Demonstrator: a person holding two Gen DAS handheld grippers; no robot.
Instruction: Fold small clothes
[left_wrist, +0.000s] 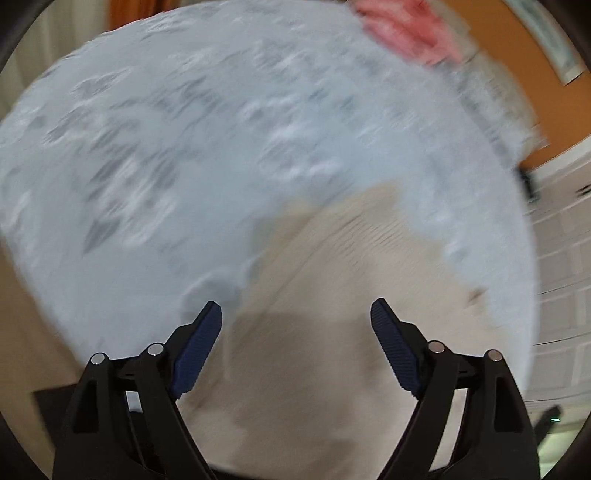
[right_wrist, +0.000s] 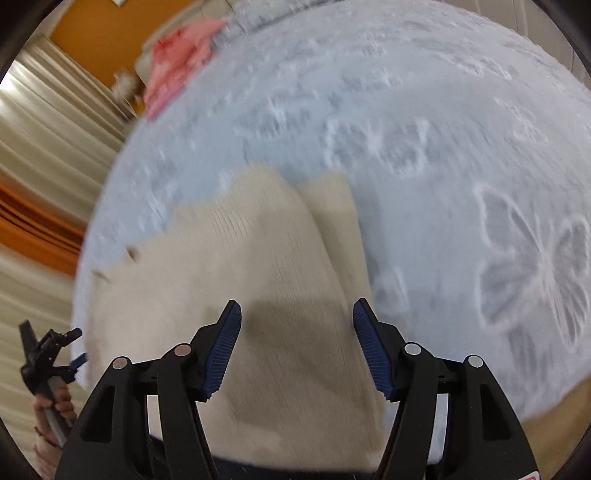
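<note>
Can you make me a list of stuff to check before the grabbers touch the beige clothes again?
1. Left hand-held gripper open, nothing between the pads: ok.
2. Right hand-held gripper open, nothing between the pads: ok.
3. Beige garment lying on the blue bedspread: ok.
4. Garment below both grippers: ok.
5. Pink cloth far from the beige garment: ok.
6. Fold edges lined up: cannot tell, pictures blurred.
</note>
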